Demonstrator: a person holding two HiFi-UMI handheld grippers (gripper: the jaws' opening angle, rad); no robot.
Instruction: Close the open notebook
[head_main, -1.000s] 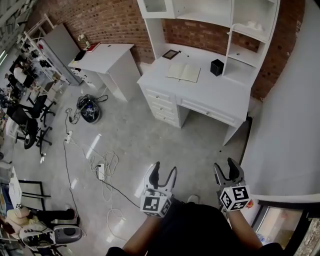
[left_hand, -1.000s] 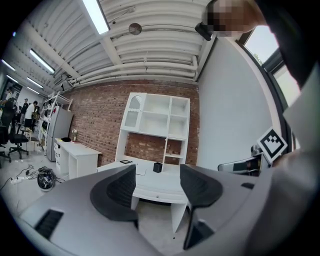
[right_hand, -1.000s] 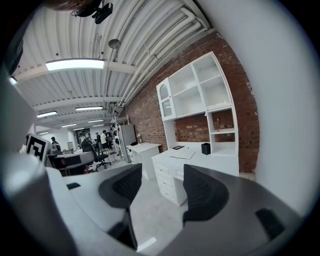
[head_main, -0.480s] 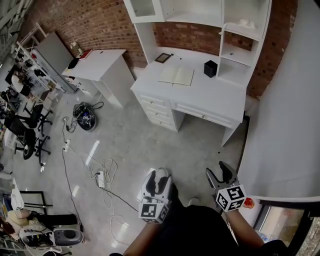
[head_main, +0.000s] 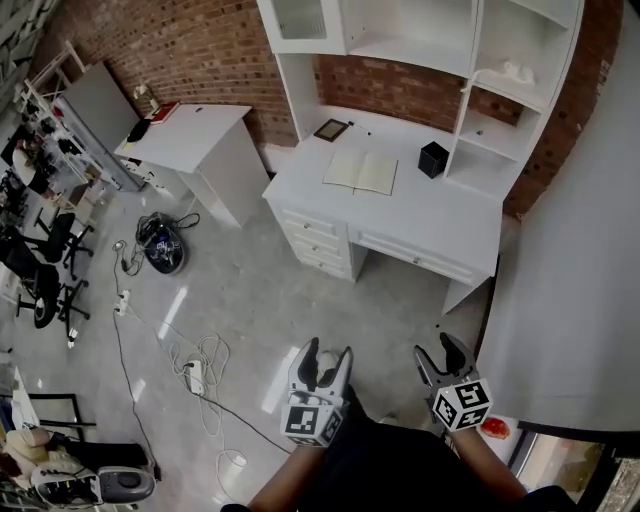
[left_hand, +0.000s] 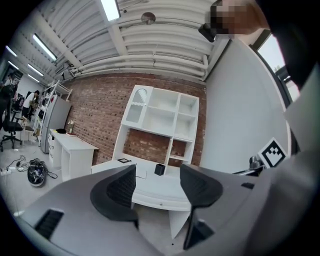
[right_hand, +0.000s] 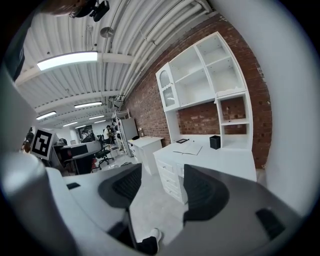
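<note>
Both hand-held grippers are empty, jaws apart. The left hand-held gripper (head_main: 322, 358) and the right hand-held gripper (head_main: 445, 355) hang low by the person's body, with only floor and distant furniture showing between their jaws. The open notebook (head_main: 361, 172) lies flat on the white desk (head_main: 430, 215), well ahead of both and out of reach. A black box (head_main: 433, 160) stands near it, on the right hand-held gripper's side.

The step in hand looks like the approach. Come up square to the desk, bring one hand-held gripper to an outer page edge, and lift that leaf over the spine rather than shoving the book along.

From here the notebook is too small to judge its thickness or whether anything rests on it. In the left gripper view it shows only as a sliver beside a jaw.
</note>
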